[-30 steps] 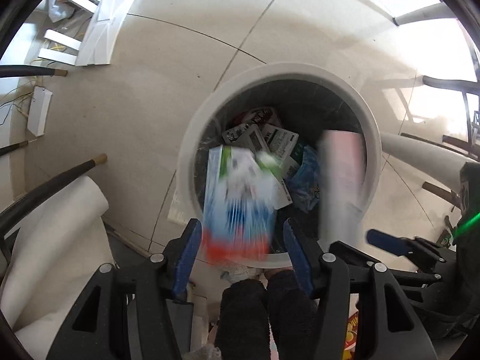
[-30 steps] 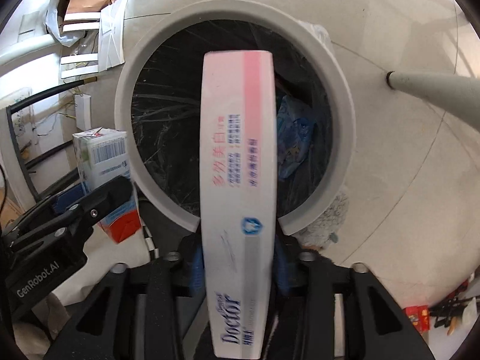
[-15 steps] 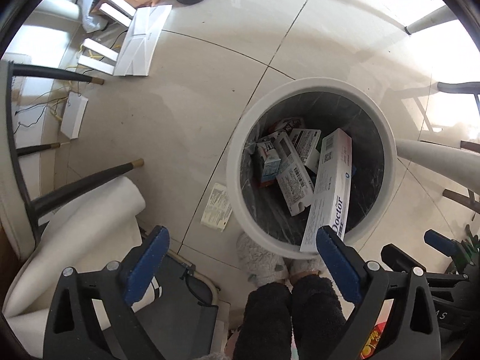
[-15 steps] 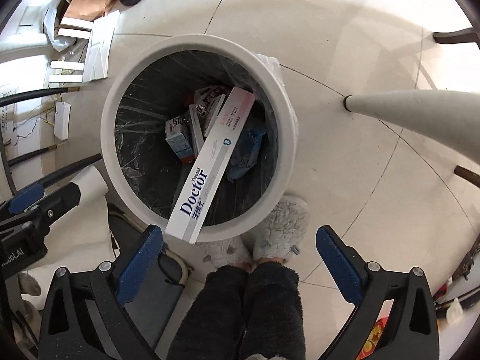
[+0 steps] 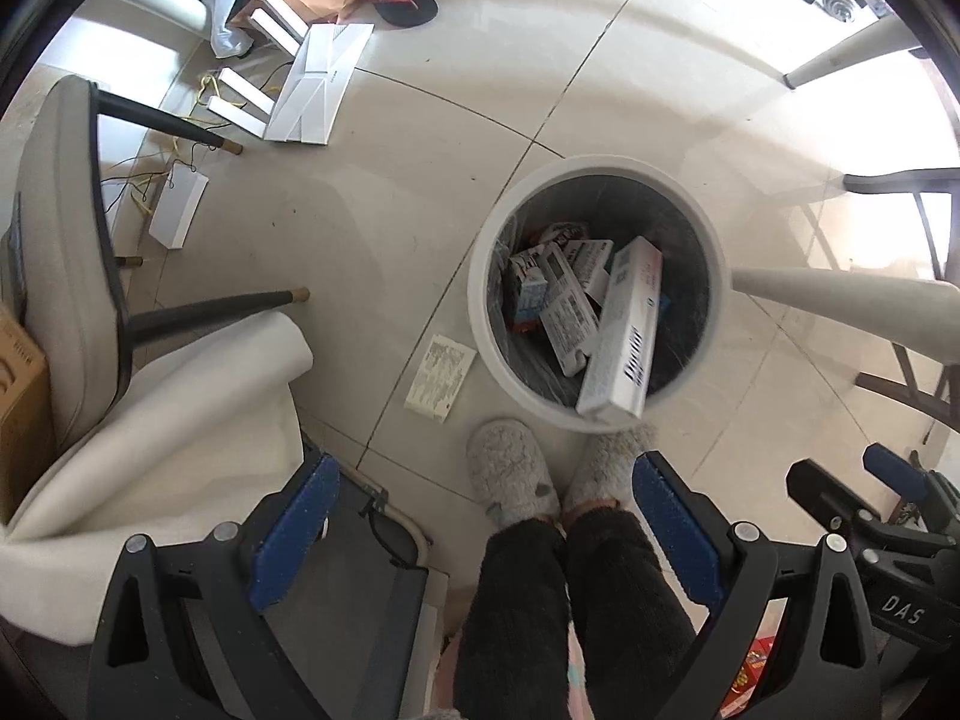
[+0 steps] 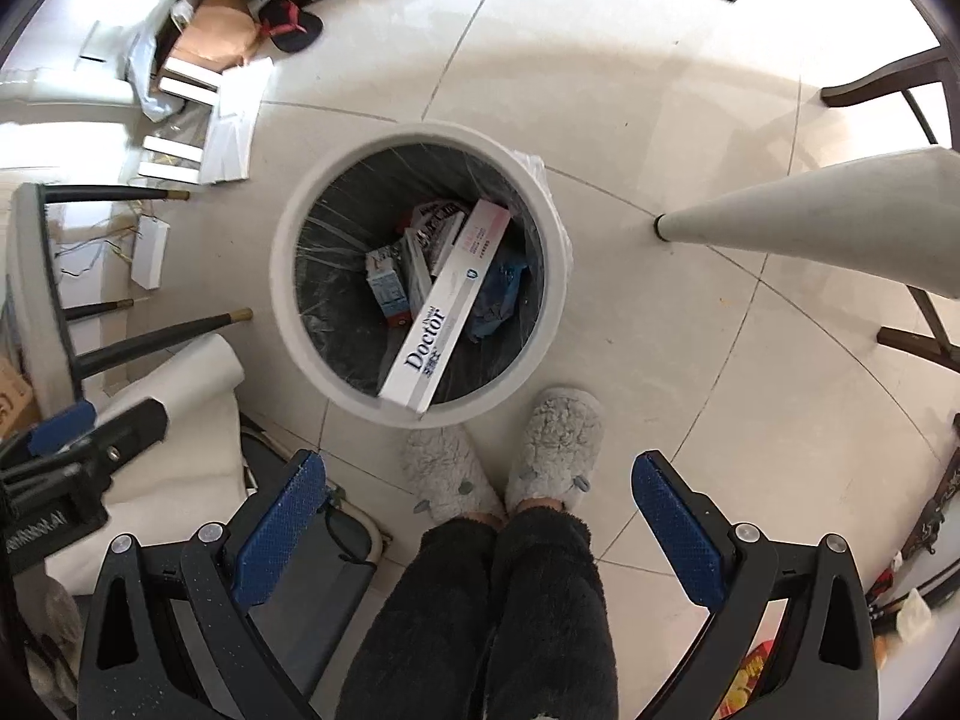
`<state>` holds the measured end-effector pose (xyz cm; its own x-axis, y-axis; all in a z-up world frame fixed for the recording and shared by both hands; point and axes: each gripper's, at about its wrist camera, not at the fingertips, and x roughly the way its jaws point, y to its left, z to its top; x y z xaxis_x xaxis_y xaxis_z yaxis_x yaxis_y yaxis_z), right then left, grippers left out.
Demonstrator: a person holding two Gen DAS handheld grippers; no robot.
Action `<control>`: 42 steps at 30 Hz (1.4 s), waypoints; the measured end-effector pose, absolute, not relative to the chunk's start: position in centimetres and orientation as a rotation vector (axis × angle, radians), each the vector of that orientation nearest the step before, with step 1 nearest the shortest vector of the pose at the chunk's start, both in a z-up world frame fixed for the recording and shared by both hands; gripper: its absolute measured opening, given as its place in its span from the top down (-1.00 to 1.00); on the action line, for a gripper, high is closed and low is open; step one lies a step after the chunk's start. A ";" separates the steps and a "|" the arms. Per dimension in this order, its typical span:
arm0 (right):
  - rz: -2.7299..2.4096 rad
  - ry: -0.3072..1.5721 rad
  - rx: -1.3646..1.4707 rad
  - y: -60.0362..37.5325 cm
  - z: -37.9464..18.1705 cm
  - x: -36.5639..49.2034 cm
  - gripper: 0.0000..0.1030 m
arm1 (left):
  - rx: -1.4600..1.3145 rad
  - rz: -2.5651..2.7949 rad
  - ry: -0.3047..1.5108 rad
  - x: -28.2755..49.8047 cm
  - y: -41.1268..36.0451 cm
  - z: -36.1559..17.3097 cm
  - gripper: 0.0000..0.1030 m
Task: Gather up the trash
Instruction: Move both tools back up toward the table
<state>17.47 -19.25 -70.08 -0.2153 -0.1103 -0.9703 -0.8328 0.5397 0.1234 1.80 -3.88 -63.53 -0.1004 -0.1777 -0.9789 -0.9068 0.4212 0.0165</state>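
Both drops landed: the long box (image 6: 447,306) I had clamped in the right gripper (image 6: 480,516) a second earlier lay slanted in the bin (image 6: 288,300), near end propped on the rim, and the small carton (image 5: 531,297) from the left gripper (image 5: 480,516) sat among the other boxes. Both claws hung wide open and empty, higher above the bin than before. A paper slip (image 5: 441,369) just left of the bin looked like my next pickup.

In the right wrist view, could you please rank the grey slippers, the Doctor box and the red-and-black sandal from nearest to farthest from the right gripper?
From the right gripper:
1. Grey slippers, on the floor just ahead.
2. Doctor box, leaning in the bin.
3. Red-and-black sandal, far upper left.
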 end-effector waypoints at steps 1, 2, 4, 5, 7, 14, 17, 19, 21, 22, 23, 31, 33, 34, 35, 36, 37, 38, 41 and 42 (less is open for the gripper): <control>0.818 1.664 -0.800 -19.4 -69.0 17.4 -1.00 | -0.989 0.821 1.567 1.7 -4.1 -62.8 -0.95; 0.817 1.659 -0.796 -19.5 -68.0 17.3 -1.00 | -0.990 0.815 1.564 1.7 -4.4 -62.0 -0.95; 0.816 1.647 -0.790 -19.9 -65.6 17.2 -1.00 | -0.990 0.807 1.558 1.6 -4.9 -60.2 -0.95; 0.817 1.641 -0.788 -20.0 -64.7 17.0 -1.00 | -0.989 0.801 1.553 1.6 -5.2 -59.3 -0.95; 0.817 1.626 -0.782 -20.4 -62.1 16.9 -1.00 | -0.981 0.795 1.544 1.7 -5.7 -56.9 -0.95; 0.835 1.590 -0.740 -22.2 -52.1 16.8 -1.00 | -0.959 0.793 1.500 1.2 -7.3 -48.1 -0.95; 0.848 1.575 -0.714 -23.0 -47.5 16.7 -1.00 | -0.934 0.803 1.482 0.9 -8.1 -44.5 -0.95; 0.853 1.573 -0.696 -23.6 -44.6 16.5 -1.00 | -0.924 0.802 1.464 0.5 -8.6 -42.0 -0.95; 0.867 1.566 -0.678 -24.1 -41.6 16.5 -1.00 | -0.910 0.798 1.448 0.3 -9.1 -39.7 -0.95; 0.876 1.556 -0.674 -24.3 -40.1 16.4 -1.00 | -0.895 0.801 1.441 0.2 -9.2 -38.6 -0.95; 0.888 1.548 -0.670 -24.5 -38.6 16.2 -1.00 | -0.877 0.805 1.430 0.3 -9.4 -37.4 -0.95; 0.955 1.532 -0.488 -24.8 -28.6 19.0 -1.00 | -0.752 0.897 1.238 2.3 -7.1 -27.7 -0.95; 0.964 1.523 -0.435 -24.4 -26.6 20.6 -1.00 | -0.698 0.941 1.202 3.9 -5.6 -25.7 -0.95; 0.969 1.518 -0.416 -24.0 -25.9 21.2 -1.00 | -0.683 0.950 1.185 4.7 -5.0 -24.9 -0.95; 0.973 1.511 -0.398 -23.6 -25.0 22.1 -1.00 | -0.671 0.956 1.166 5.6 -4.2 -24.2 -0.95; 0.977 1.504 -0.381 -23.1 -24.1 23.1 -1.00 | -0.661 0.965 1.149 6.5 -3.3 -23.5 -0.95; 0.979 1.496 -0.364 -22.5 -23.4 24.1 -1.00 | -0.647 0.973 1.133 7.5 -2.5 -22.9 -0.95; 0.981 1.486 -0.351 -21.8 -22.7 25.1 -1.00 | -0.630 0.975 1.121 8.9 -1.6 -22.4 -0.95; 0.980 1.469 -0.318 -19.2 -21.3 29.5 -1.00 | -0.555 0.982 1.130 12.9 1.4 -21.4 -0.95; 0.978 1.469 -0.312 -18.0 -21.4 30.8 -1.00 | -0.531 0.965 1.136 14.6 2.5 -21.3 -0.95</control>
